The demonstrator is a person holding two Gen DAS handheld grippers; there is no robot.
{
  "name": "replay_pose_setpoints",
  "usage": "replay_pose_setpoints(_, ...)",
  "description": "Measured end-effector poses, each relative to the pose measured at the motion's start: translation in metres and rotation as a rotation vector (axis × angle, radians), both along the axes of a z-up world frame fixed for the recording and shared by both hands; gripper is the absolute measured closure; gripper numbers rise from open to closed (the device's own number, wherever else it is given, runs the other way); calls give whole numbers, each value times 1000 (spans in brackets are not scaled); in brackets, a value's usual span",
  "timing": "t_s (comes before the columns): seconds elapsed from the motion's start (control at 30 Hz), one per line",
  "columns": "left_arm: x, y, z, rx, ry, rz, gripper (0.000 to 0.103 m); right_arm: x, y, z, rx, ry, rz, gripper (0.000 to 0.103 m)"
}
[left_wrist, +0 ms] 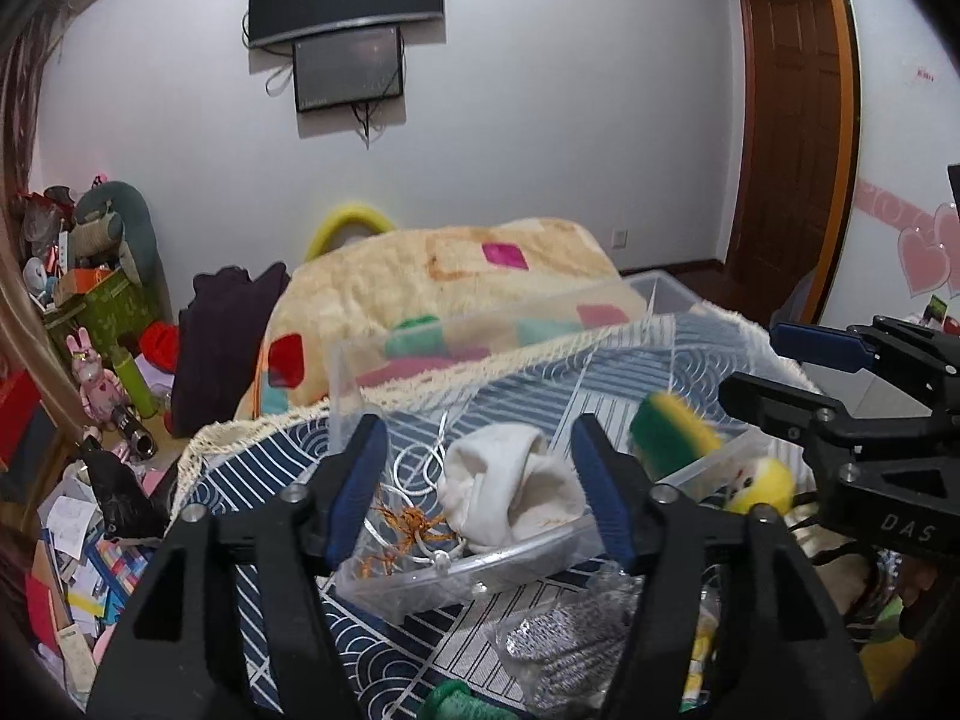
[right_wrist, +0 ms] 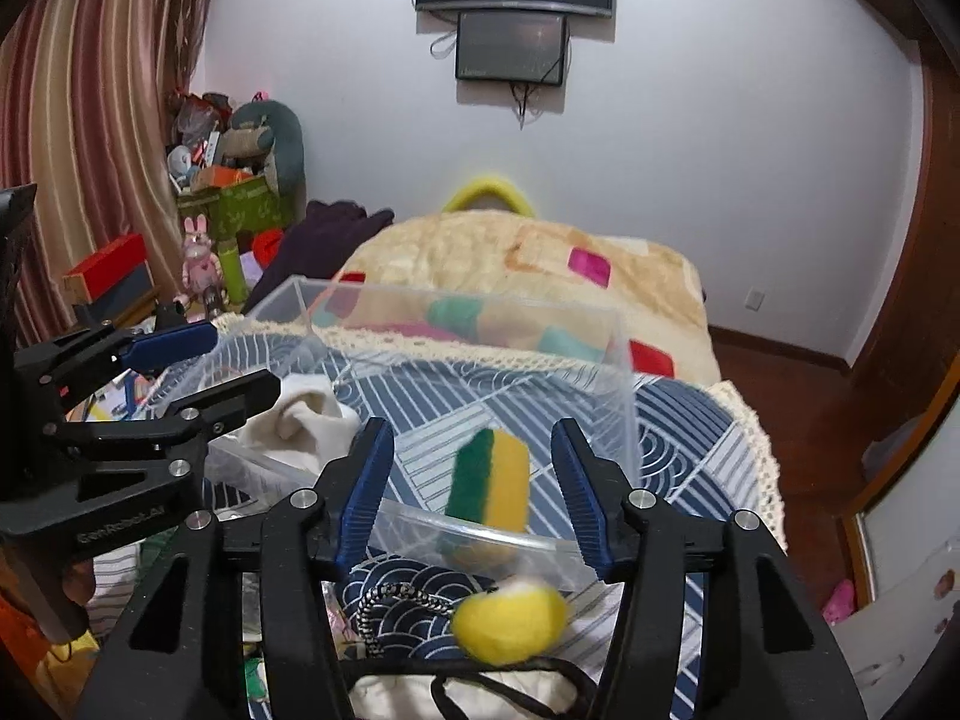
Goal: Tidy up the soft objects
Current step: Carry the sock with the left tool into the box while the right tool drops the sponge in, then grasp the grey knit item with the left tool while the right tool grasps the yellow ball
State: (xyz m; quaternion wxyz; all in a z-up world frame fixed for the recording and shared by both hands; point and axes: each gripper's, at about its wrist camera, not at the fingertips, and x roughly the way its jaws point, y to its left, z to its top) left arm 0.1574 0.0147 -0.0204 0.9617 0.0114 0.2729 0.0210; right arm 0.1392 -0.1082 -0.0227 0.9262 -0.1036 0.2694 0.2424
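Observation:
A clear plastic bin (left_wrist: pixel 480 582) (right_wrist: pixel 618 372) stands on the blue patterned cloth. Inside lie a white sock (left_wrist: pixel 510 492) (right_wrist: pixel 300 414) and a green-and-yellow sponge (right_wrist: pixel 489 477) (left_wrist: pixel 672 429). My left gripper (left_wrist: pixel 480 480) is open over the bin, its jaws either side of the sock without touching it. My right gripper (right_wrist: pixel 474 480) is open and empty, its jaws either side of the sponge. A yellow plush toy (right_wrist: pixel 510 624) (left_wrist: pixel 759 483) sits just outside the bin's near wall. A grey knit glove (left_wrist: pixel 570 648) lies in front of the bin.
Silver and orange cord (left_wrist: pixel 414 516) lies in the bin beside the sock. A black-and-white cord (right_wrist: pixel 390 606) and white fabric (right_wrist: pixel 468 696) lie near the plush. A folded patchwork blanket (left_wrist: pixel 456 282) sits behind the bin. Floor clutter (left_wrist: pixel 90 360) is at the left.

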Motion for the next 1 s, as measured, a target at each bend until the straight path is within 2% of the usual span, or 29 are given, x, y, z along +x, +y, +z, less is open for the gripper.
replay_pose_setpoints(0.1, -11, 0, 13, -12, -37, 0, 24, -9, -6, 10, 23, -38, -1, 39)
replay_pose_setpoints(0.13, -16, 0, 16, -17, -49, 0, 18, -13, -9, 14, 28, -58, -3, 38)
replay_pose_setpoints(0.23, -27, -1, 20, -24, -76, 5, 9, -22, -14, 21, 30, -99, -6, 38)
replay_pose_setpoints(0.5, -47, -12, 4, -58, -39, -35, 5, -36, -35, 15, 42, -105, -23, 36)
replay_pose_setpoints(0.7, -48, -17, -26, -105, 42, -50, 5, -35, -45, -9, 36, -39, -41, 36)
replay_pose_setpoints(1.0, -33, -25, -61, -119, 143, -72, 5, -23, -43, -44, 20, 64, -41, 36)
